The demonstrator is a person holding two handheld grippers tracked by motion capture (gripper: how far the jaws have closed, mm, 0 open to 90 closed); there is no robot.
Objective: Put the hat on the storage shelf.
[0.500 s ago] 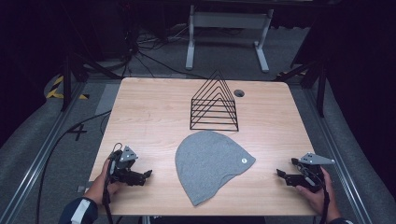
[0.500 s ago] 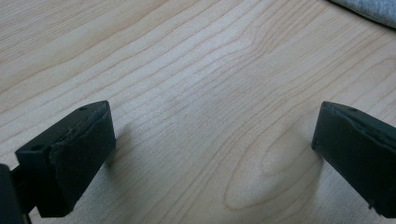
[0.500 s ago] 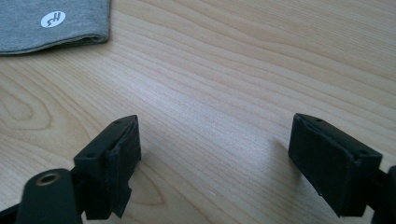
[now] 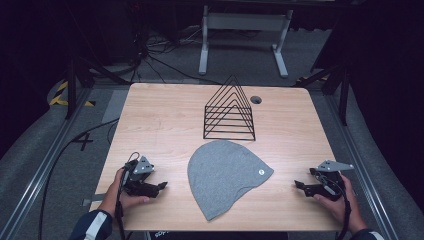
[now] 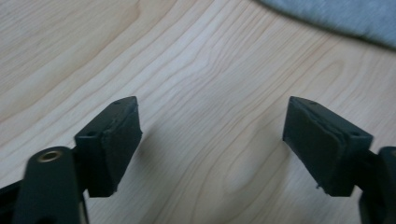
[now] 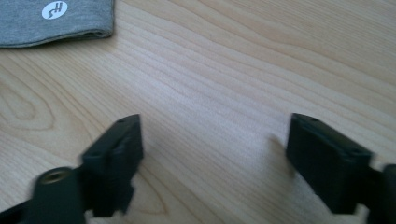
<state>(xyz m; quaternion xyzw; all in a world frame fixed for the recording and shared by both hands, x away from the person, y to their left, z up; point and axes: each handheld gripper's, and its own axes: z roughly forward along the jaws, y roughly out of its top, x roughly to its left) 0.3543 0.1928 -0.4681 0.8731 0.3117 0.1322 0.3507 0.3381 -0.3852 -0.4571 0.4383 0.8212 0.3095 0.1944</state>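
A grey beanie (image 4: 225,175) lies flat at the front middle of the wooden table (image 4: 165,125), a small white logo near its right edge. My left gripper (image 4: 161,186) rests low on the table to the left of it, jaws pointing at it, open and with nothing between them. In the left gripper view the gripper (image 5: 210,126) faces bare wood, and the beanie's edge (image 5: 336,16) sits at top right. My right gripper (image 4: 298,185) mirrors it on the right, open and holding nothing. In the right gripper view the gripper (image 6: 215,140) has the beanie's logo corner (image 6: 56,18) at top left.
A black wire rack of triangular dividers (image 4: 229,112) stands just behind the beanie at mid-table. A round cable hole (image 4: 256,99) sits near the far edge. Bare wood stretches to the left and right of the rack. Cables and a metal stand lie on the floor beyond.
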